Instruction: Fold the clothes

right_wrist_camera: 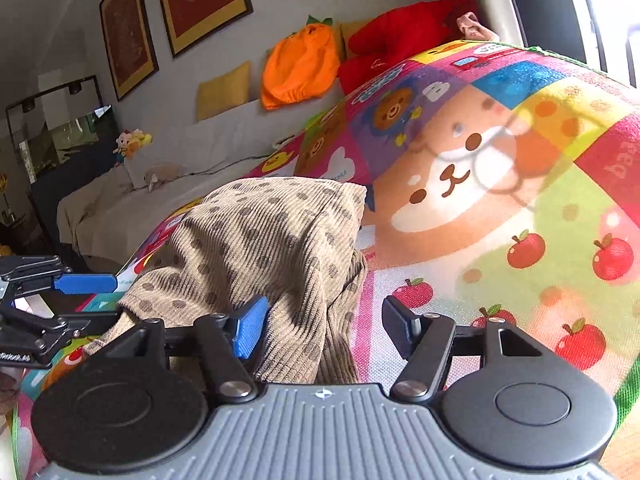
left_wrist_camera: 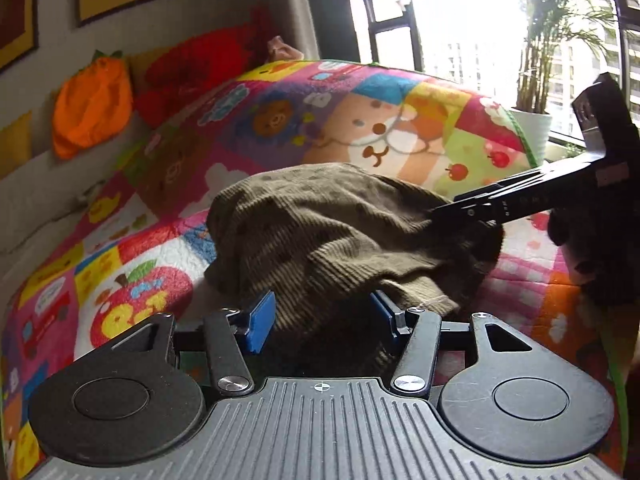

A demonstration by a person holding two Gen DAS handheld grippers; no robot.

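Note:
A brown ribbed garment with dark dots (left_wrist_camera: 332, 232) lies bunched on a colourful cartoon quilt (left_wrist_camera: 360, 116). My left gripper (left_wrist_camera: 324, 318) is open, its blue pads either side of the garment's near edge. In the right wrist view the same garment (right_wrist_camera: 264, 248) lies ahead and to the left. My right gripper (right_wrist_camera: 320, 330) is open, its left pad against the cloth's right edge. The right gripper also shows in the left wrist view (left_wrist_camera: 520, 204), reaching over the garment's right end. The left gripper shows at the left edge of the right wrist view (right_wrist_camera: 60, 292).
An orange pumpkin cushion (right_wrist_camera: 300, 68) and a red cushion (right_wrist_camera: 404, 36) lean against the wall behind the quilt. Framed pictures (right_wrist_camera: 200, 0) hang above. A window with a potted plant (left_wrist_camera: 536, 128) is to the right.

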